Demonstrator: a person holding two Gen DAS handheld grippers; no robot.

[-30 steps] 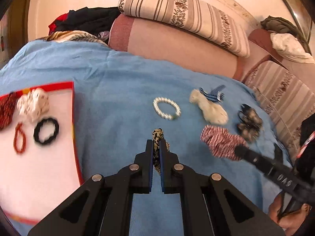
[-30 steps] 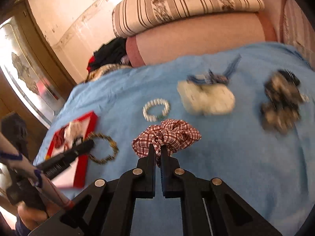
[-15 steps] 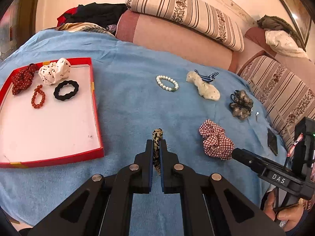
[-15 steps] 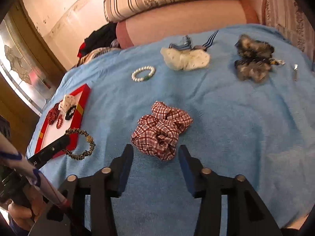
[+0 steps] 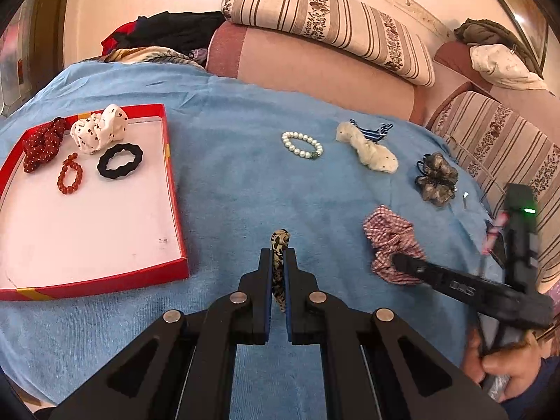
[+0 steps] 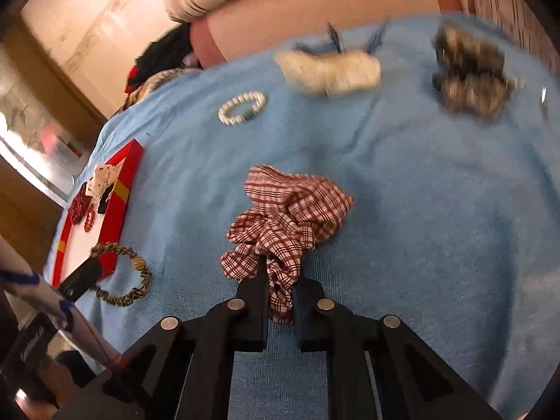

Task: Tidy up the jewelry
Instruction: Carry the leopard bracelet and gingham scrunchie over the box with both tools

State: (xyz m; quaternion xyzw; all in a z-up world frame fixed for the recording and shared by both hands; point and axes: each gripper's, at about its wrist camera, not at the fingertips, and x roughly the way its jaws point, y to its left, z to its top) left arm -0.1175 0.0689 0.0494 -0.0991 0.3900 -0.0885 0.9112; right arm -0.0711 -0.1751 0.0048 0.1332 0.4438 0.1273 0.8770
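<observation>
My left gripper (image 5: 278,257) is shut on a leopard-print hair tie (image 5: 279,245), held above the blue cloth just right of the red tray (image 5: 168,175). The tie hangs as a ring in the right wrist view (image 6: 122,273). My right gripper (image 6: 280,280) is shut on the red checked scrunchie (image 6: 287,217), which also shows in the left wrist view (image 5: 388,241). The tray holds a red dotted scrunchie (image 5: 43,143), a white dotted scrunchie (image 5: 99,127), a red bead bracelet (image 5: 70,173) and a black hair tie (image 5: 120,160).
On the blue cloth lie a pearl bracelet (image 5: 301,144), a cream scrunchie (image 5: 367,148) with a blue striped bow, and a grey-brown scrunchie (image 5: 435,178). A sofa with a striped cushion (image 5: 325,17) stands behind. Clothes are piled at the back left.
My right gripper opened, moved back onto the checked scrunchie and shut on it. My left gripper kept hold of the leopard tie and rose and drew back, with the tray now fully in view.
</observation>
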